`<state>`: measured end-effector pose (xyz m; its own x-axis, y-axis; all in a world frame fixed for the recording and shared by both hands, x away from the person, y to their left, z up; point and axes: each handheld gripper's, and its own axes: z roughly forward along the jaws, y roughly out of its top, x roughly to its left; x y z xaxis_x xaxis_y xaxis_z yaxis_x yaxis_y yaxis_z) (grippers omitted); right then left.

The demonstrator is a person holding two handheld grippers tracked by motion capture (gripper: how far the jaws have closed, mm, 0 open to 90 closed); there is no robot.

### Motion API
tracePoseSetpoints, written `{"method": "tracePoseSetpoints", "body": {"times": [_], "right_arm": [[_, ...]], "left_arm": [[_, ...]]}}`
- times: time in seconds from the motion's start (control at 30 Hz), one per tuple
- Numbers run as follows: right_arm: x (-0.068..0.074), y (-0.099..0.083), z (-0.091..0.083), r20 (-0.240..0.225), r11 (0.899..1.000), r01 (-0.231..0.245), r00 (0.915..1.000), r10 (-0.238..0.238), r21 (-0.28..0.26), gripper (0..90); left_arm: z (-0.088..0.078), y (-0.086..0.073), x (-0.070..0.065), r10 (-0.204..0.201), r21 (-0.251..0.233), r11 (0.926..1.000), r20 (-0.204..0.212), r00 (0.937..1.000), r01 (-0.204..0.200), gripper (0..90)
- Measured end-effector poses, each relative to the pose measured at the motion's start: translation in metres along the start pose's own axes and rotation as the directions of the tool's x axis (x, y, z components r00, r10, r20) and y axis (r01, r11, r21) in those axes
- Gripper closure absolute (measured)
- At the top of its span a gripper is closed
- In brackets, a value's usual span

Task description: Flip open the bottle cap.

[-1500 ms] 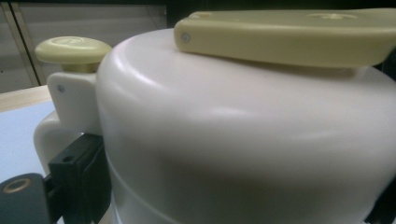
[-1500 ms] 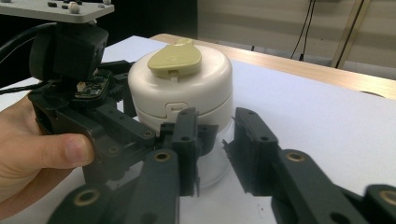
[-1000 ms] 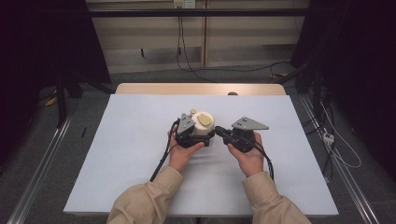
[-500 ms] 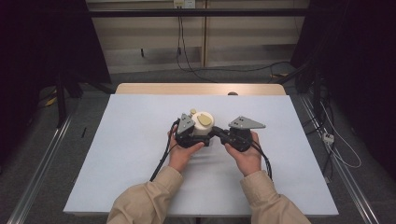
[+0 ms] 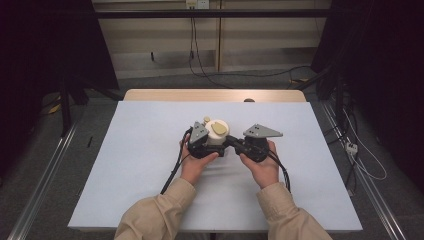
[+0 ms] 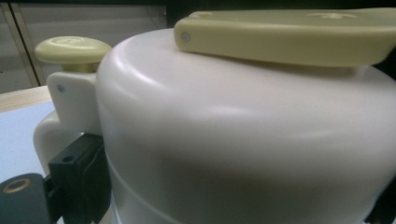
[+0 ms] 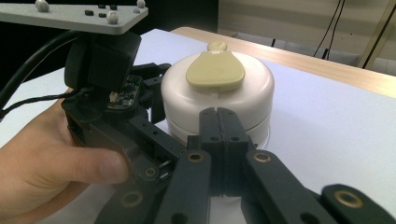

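**Bright table, dark surroundings, soft close-ups**

In the high view the table (image 5: pixel 150 165) is evenly lit from above, while both side edges of the room fall into near-black. The left gripper view is dim and blurred, the white container (image 6: pixel 243 140) showing soft glare. The right gripper view blurs its near jaws.

My high view looks forward and down over the whole table (image 5: pixel 150 150) from my near side. My left gripper view sits pressed close against the white pot (image 6: pixel 243 140), facing its wall. My right gripper view looks leftward from slightly farther back; all three share that pot.
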<state>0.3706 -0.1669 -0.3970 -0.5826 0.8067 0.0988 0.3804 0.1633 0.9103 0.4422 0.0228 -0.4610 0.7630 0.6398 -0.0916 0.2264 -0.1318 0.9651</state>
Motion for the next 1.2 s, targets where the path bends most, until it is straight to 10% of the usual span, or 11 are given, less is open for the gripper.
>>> {"method": "tracePoseSetpoints", "body": {"times": [1.2], "right_arm": [[0.004,0.019,0.007,0.008,0.999,0.035,0.9994,-0.035,0.014,90.0]], "left_arm": [[-0.001,0.0,0.0,0.005,0.005,1.0,-0.002,1.0,-0.005,6.5]]}}
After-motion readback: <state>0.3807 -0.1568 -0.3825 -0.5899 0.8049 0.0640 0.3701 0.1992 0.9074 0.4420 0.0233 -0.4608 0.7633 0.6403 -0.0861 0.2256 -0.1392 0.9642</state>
